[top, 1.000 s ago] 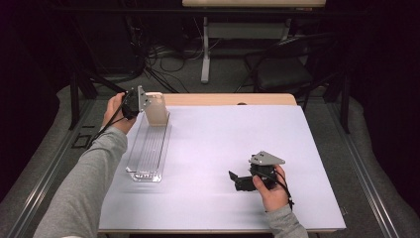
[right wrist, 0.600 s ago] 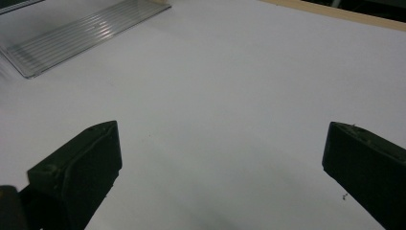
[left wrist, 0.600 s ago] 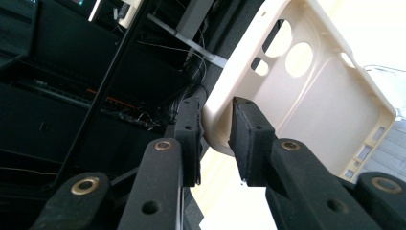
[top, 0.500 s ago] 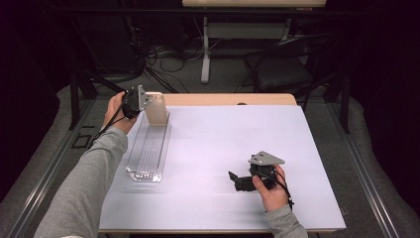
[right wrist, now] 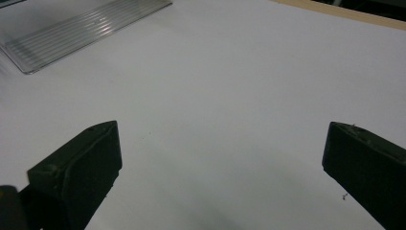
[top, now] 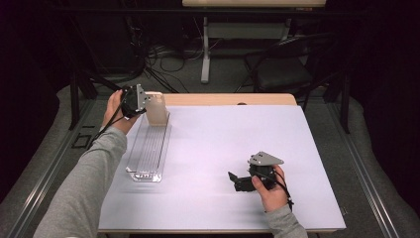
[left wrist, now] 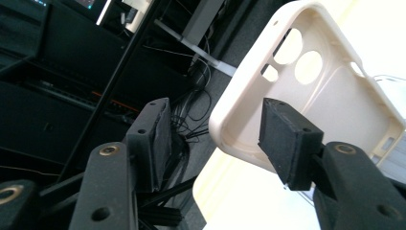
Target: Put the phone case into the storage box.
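My left hand-held gripper [left wrist: 213, 139], jaws just spreading, frees the phone case [left wrist: 306, 91]; unsupported, it may topple off the clear rack [top: 148, 148].

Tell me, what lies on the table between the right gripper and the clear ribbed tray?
Nothing lies there. In the high view, only bare white table separates the right gripper from the clear ribbed tray. The right gripper view shows the same bare stretch.

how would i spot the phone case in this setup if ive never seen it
Start at the white table and go to its far left corner, where a clear ribbed tray lies lengthwise. At the tray's far end stands the phone case, upright beside the left hand-held gripper. It is cream and opaque with round camera cutouts; the tray is see-through and flat.
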Action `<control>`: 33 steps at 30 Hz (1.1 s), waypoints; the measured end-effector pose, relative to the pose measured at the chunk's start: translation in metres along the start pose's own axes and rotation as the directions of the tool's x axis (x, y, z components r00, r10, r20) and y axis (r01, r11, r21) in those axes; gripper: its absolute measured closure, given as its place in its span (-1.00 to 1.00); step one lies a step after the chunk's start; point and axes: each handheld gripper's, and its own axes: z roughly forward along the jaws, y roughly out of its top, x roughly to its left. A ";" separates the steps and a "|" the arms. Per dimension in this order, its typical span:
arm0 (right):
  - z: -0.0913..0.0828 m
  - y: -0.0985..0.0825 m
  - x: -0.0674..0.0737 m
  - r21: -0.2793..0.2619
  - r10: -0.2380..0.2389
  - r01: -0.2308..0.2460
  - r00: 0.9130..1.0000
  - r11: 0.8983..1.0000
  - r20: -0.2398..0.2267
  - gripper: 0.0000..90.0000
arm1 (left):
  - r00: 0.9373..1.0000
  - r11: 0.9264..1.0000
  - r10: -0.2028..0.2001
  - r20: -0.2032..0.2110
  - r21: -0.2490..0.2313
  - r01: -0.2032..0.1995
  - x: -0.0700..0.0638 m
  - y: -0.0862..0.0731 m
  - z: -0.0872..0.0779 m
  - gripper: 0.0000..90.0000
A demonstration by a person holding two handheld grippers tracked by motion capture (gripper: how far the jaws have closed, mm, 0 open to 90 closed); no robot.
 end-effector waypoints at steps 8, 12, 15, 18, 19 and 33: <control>0.000 -0.001 0.000 0.005 -0.018 0.018 1.000 1.000 0.001 -1.00 | 1.000 1.000 0.020 -0.010 0.009 -0.020 0.001 -0.002 -0.002 -0.06; 0.000 0.000 0.001 0.005 -0.015 0.015 1.000 1.000 0.000 -1.00 | 1.000 1.000 0.015 -0.013 0.019 -0.015 0.002 -0.002 -0.002 -0.07; 0.000 0.000 0.001 0.007 -0.016 0.016 1.000 1.000 0.000 -1.00 | 1.000 1.000 0.018 -0.015 0.019 -0.018 0.002 -0.002 -0.003 -0.07; 0.000 0.000 0.000 0.004 -0.016 0.016 1.000 1.000 0.000 -1.00 | 1.000 1.000 0.021 -0.020 0.013 -0.020 0.003 -0.002 -0.005 -0.07; 0.000 0.000 0.000 0.003 -0.014 0.014 1.000 1.000 0.000 -1.00 | 1.000 1.000 0.014 -0.019 0.011 -0.014 0.003 -0.002 -0.006 -0.07; 0.001 -0.001 0.001 0.010 -0.010 0.010 1.000 1.000 -0.004 -1.00 | 1.000 1.000 -0.012 -0.021 0.002 0.012 0.007 0.000 -0.014 -0.07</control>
